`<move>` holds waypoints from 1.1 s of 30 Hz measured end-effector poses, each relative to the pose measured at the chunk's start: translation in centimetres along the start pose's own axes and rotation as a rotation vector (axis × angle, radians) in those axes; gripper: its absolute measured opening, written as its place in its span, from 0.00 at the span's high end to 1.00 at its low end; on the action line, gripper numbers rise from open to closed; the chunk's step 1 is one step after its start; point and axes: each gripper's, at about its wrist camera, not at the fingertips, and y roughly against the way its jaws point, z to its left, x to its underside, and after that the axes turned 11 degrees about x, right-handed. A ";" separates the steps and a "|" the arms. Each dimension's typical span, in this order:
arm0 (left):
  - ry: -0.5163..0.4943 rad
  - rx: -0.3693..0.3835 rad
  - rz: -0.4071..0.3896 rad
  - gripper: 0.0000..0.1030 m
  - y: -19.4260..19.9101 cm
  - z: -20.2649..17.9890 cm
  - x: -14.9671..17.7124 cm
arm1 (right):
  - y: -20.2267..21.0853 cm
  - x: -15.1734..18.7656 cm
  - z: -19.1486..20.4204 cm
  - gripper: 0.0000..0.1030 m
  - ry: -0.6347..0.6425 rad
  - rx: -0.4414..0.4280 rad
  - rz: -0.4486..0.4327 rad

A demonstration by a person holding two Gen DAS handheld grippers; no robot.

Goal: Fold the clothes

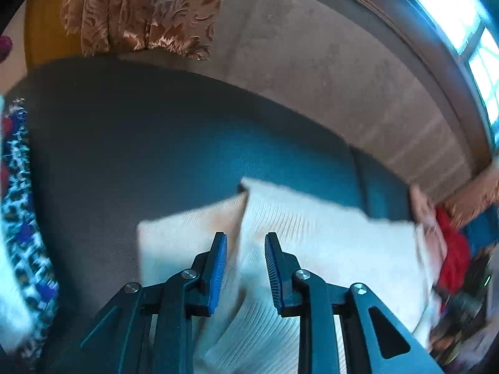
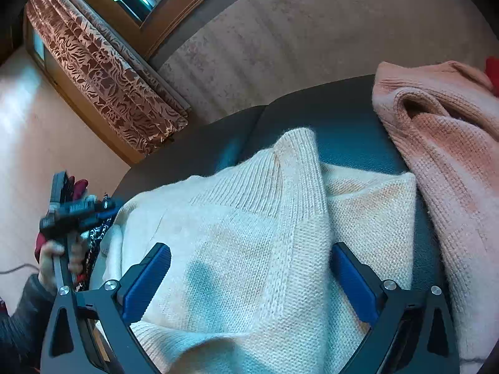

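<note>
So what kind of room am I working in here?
Most likely a living room at home: a dark grey upholstered sofa seat holds the cream knitted sweater, with a brown patterned curtain by a window.

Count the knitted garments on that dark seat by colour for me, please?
Cream ribbed knit sweater: 1
Pink knit sweater: 1
Red garment, partly hidden: 1
Blue-and-white patterned cloth, blurred: 1
Total: 4
</note>
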 end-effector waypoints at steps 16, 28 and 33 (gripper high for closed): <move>0.075 0.023 -0.022 0.96 3.3 3.1 5.3 | 1.7 -0.4 -1.5 0.82 -0.086 0.191 0.018; 0.157 0.082 -0.137 0.77 8.1 2.0 8.3 | 5.9 0.5 0.8 0.44 0.030 0.192 -0.117; 0.168 0.168 -0.109 0.76 8.6 1.5 11.3 | 8.5 1.4 5.6 0.31 0.237 0.080 -0.112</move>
